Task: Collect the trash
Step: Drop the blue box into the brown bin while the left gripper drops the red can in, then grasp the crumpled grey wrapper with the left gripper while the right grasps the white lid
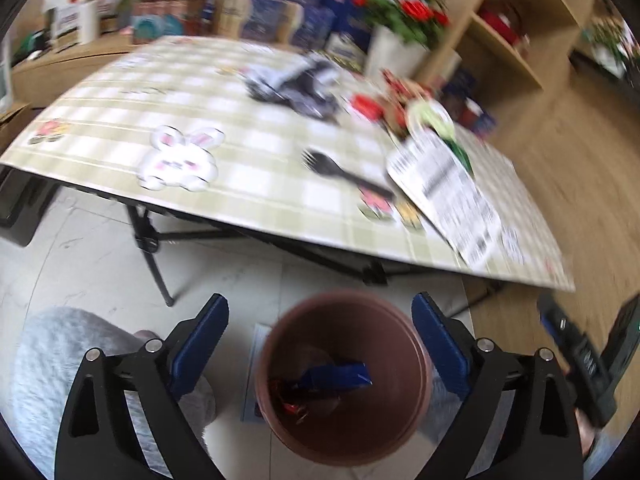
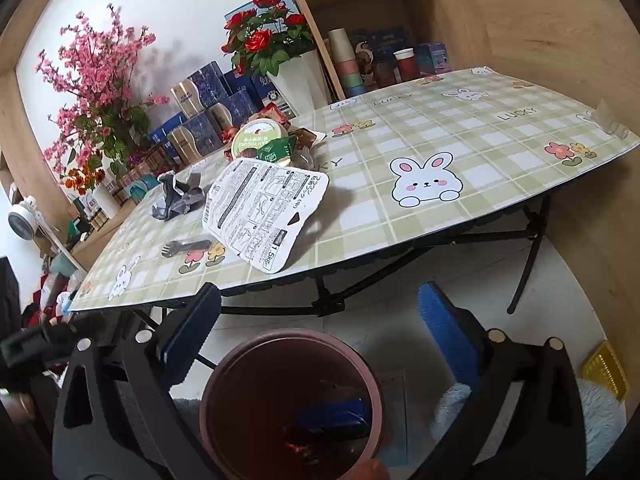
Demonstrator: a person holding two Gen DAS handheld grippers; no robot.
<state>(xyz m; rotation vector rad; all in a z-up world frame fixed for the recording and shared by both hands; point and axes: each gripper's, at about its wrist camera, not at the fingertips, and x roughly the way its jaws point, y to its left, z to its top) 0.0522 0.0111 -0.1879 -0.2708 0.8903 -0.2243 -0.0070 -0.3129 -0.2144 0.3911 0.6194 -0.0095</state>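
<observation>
- Bench [image 2: 500,128]: pale green and white check cloth, printed with white pink-eared rabbits and red and yellow flowers.
- Round plastic bin [image 1: 344,440]: reddish brown.
- Wrapper inside the bin [image 1: 340,376]: blue.
- Plastic fork [image 1: 340,172]: black.
- Flat printed lid film [image 2: 260,212]: white with black print.
- Tool pads [image 1: 440,344]: blue on black.

Table [image 2: 500,148]: fork [image 2: 186,247], wrappers [image 2: 260,208].

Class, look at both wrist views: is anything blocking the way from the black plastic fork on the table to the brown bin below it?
Nothing visible does. The fork lies in the open on the checked table, near its front edge. The brown bin stands on the floor just below that edge, mouth open, with only a blue wrapper inside.
</observation>
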